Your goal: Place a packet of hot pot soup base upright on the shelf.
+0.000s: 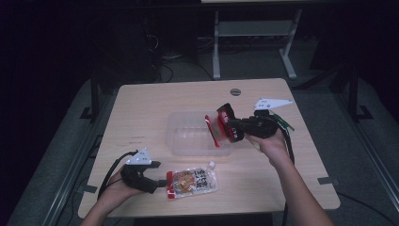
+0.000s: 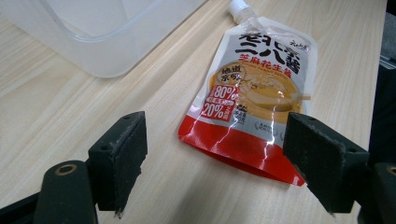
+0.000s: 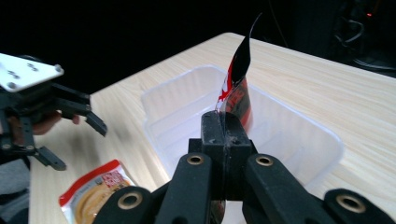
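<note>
Pale wooden worktop in a dark room, clear plastic tub at its centre. The right gripper has its jaws clamped on a red sachet, held above the tub's right end. Near the tub's front wall, the left gripper waits, jaws wide, just beside a spouted sauce pouch lying flat.

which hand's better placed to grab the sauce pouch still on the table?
Left. The left tool is open, its jaws flanking the sauce pouch's red bottom edge. The right tool is shut on a red packet over the clear bin.
</note>
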